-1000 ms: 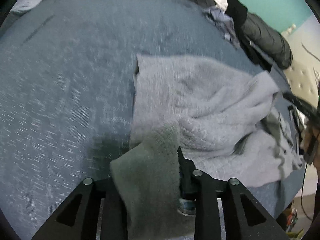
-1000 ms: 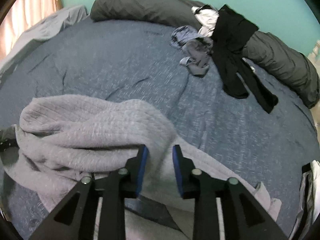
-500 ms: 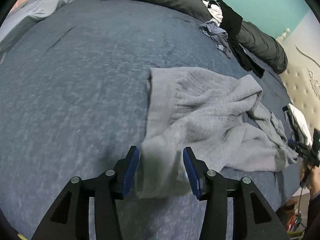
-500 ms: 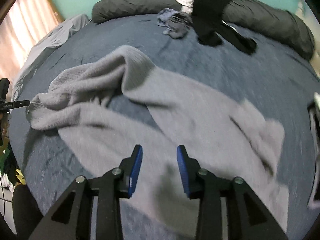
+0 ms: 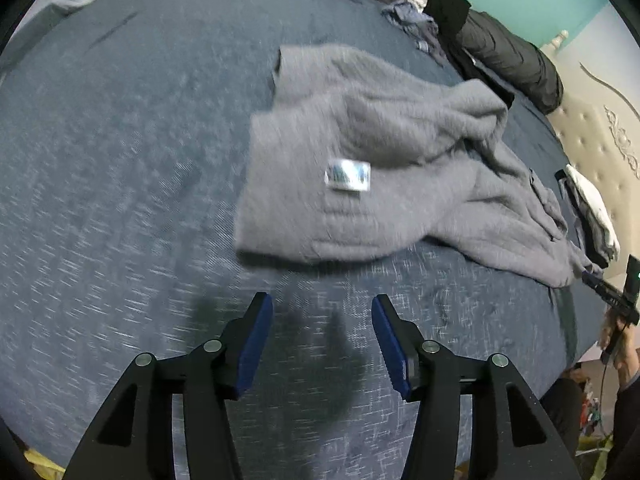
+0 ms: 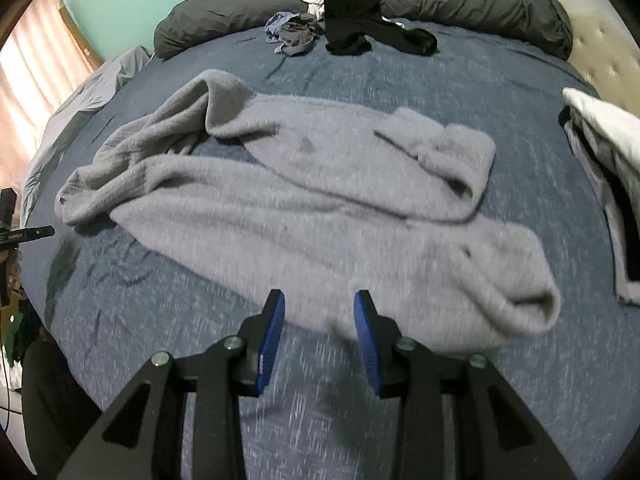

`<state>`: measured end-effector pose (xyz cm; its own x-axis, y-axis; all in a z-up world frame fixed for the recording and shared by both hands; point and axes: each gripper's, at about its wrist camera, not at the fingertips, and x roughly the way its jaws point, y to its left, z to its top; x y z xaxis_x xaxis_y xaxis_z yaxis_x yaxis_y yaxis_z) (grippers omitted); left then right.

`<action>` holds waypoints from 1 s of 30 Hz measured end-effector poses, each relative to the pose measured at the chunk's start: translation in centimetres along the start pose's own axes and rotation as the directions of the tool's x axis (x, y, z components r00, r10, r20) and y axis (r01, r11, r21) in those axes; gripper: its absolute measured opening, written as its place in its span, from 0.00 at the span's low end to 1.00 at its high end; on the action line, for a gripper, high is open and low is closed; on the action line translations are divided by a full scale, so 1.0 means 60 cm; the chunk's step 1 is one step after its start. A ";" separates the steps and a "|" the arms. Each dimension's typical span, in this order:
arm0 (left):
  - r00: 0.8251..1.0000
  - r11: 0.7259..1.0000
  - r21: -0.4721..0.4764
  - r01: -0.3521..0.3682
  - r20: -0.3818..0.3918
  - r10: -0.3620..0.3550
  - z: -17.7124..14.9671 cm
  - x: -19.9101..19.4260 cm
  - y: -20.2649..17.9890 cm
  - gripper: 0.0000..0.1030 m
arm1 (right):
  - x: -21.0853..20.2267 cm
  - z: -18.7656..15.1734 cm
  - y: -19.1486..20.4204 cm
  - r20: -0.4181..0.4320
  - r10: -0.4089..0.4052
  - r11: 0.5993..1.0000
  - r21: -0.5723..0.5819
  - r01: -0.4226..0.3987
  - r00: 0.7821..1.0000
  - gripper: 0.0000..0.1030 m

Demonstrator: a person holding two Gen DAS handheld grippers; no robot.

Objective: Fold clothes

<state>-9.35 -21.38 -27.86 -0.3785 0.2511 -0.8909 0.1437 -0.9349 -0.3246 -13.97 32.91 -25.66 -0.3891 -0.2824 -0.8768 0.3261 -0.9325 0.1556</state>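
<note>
left claw (image 5: 322, 344): opening, empty | right claw (image 6: 319, 334): apart, empty | sweater (image 6: 304, 196): laid on bed (image 6: 160, 360) for folding

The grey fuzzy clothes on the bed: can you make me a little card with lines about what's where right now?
Main item: grey fuzzy garment, spread out and rumpled, not folded
Label: small white tag showing on it
Lies on: blue bedspread
Left gripper: jaws opening, nothing between them, over bare bedspread
Right gripper: open, at the garment's near edge, not gripping it
Other clothes: black garment and small bluish-grey heap at the far side
Behind them: dark grey rolled bedding
</note>
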 end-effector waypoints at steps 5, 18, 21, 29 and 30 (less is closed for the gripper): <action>1.000 1.000 -0.029 -0.003 -0.021 0.002 0.015 0.044 -0.001 0.55 | 0.025 -0.018 0.008 -0.037 -0.014 0.999 -0.045 0.012 0.999 0.35; 0.991 0.992 -0.094 -0.084 0.093 0.093 0.167 0.087 0.013 0.55 | 0.078 -0.005 -0.040 -0.047 -0.032 0.999 0.027 0.034 0.998 0.35; 0.990 0.988 -0.110 -0.105 0.080 0.114 0.178 0.106 0.019 0.55 | 0.080 -0.004 -0.047 -0.047 -0.036 0.999 0.035 0.038 0.998 0.35; 0.995 0.993 -0.108 -0.039 0.092 0.049 0.134 0.044 0.031 0.55 | 0.053 -0.019 -0.058 -0.030 -0.014 0.999 0.050 0.015 0.999 0.35; 0.995 0.994 -0.102 -0.040 0.087 0.049 0.127 0.037 0.031 0.55 | 0.049 -0.021 -0.059 -0.027 -0.012 0.998 0.056 0.014 1.000 0.35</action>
<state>-16.87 -24.48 -28.04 -0.4491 0.1824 -0.8747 0.2513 -0.9136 -0.3195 -15.20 35.67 -29.37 -0.3699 -0.2647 -0.8905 0.2717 -0.9475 0.1688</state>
